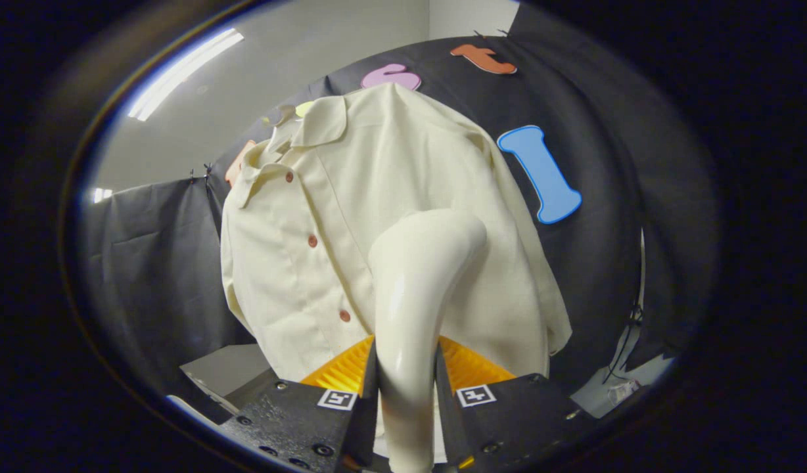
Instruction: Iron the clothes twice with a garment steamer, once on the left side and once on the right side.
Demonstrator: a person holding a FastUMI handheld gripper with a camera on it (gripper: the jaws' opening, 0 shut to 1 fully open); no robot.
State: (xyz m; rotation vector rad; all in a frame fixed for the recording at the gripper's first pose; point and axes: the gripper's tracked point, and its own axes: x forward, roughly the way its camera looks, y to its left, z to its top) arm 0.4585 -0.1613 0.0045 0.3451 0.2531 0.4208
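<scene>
**Steamer raised against the hanging shirt**

Gripper fingers clamp the garment steamer by its handle, one finger each side. Head points up at the cream shirt, probably so steam meets the cloth squarely. Shirt hangs on the booth wall, buttons beside the head. Steamer face hidden; contact unclear. Hem cut off behind the fingers.

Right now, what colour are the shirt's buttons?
Reddish-brown buttons on the cream shirt, gripper view.
</scene>
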